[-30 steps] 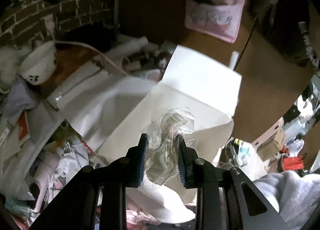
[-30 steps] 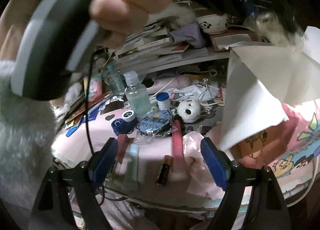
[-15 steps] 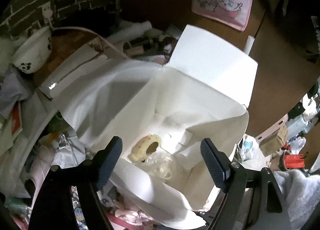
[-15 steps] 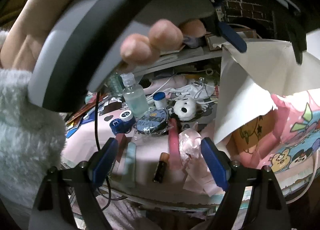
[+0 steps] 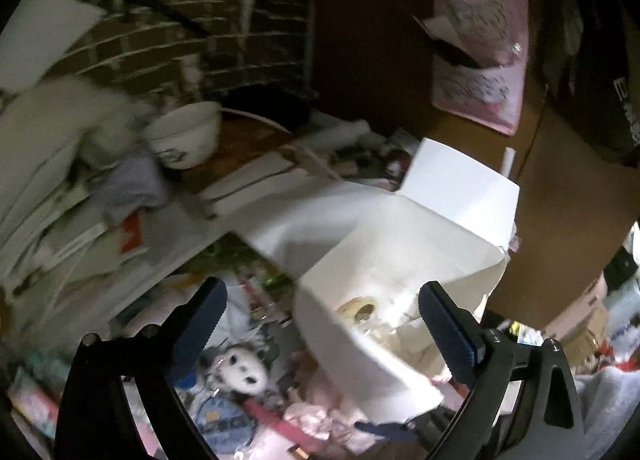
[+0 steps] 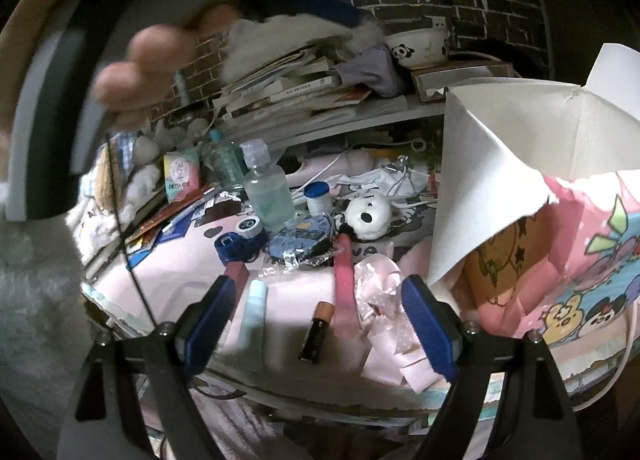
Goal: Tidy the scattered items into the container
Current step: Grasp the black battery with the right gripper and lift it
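White box [image 6: 516,148]; pink ribbon [image 6: 384,300] with white dots; black-and-copper battery [image 6: 316,330]; pale blue tube [image 6: 254,314]; white bowl [image 6: 418,47] with panda print; brown brick wall [image 6: 420,0].

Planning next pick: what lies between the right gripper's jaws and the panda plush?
In the right wrist view, right gripper open; a battery and pink strap lie between it and the panda plush, with pink ribbon alongside.
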`<state>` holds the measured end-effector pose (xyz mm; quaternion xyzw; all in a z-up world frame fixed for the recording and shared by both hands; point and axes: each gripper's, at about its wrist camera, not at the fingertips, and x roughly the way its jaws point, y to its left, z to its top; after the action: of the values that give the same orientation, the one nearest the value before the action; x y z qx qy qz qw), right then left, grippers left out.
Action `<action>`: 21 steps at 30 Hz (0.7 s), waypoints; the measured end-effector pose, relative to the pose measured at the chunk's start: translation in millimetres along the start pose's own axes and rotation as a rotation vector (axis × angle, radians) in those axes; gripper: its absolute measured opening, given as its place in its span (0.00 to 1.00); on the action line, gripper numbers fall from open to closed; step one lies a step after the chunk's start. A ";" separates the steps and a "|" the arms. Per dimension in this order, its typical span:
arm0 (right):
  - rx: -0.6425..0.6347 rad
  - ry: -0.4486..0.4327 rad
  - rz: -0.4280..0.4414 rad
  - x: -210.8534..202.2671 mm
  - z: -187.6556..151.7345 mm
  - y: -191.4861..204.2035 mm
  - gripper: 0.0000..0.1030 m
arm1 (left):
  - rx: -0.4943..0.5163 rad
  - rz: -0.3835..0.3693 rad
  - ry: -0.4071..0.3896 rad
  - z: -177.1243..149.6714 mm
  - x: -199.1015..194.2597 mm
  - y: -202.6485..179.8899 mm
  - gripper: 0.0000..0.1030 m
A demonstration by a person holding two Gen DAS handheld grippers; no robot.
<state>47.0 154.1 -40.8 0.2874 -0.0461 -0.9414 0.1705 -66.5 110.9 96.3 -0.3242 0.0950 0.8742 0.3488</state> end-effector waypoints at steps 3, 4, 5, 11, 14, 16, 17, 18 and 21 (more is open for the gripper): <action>-0.025 -0.005 0.005 2.3 -5.5 1.3 0.80 | -0.045 0.030 -0.028 -16.6 -13.7 14.0 0.93; -0.037 -0.007 0.005 2.8 -7.5 1.8 0.80 | -0.056 0.047 -0.033 -22.7 -16.8 17.8 0.93; -0.048 -0.003 0.004 3.2 -9.8 2.2 0.80 | -0.065 0.063 -0.038 -29.2 -20.0 22.0 0.93; -0.051 -0.006 -0.004 6.1 -19.9 -6.8 0.73 | -0.159 0.122 -0.077 -71.4 -38.1 47.9 0.93; -0.075 -0.016 -0.014 3.2 -25.2 -7.5 0.65 | -0.220 0.160 -0.091 -95.1 -43.6 61.0 0.93; -0.097 -0.020 -0.015 1.2 -29.5 -5.5 0.57 | -0.256 0.190 -0.098 -111.7 -46.3 68.6 0.93; -0.109 -0.021 -0.013 0.4 -32.0 -3.8 0.53 | -0.269 0.200 -0.102 -118.1 -47.4 71.3 0.93; -0.119 -0.021 -0.010 0.0 -33.9 -2.0 0.46 | -0.284 0.211 -0.105 -125.4 -48.8 74.3 0.93; -0.148 -0.010 0.009 2.5 -38.4 4.3 0.38 | -0.333 0.231 -0.112 -145.4 -52.0 84.0 0.93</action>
<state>67.7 149.6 -73.2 0.2689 0.0214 -0.9429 0.1954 -21.8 -36.7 12.0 -0.3152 -0.0340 0.9286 0.1926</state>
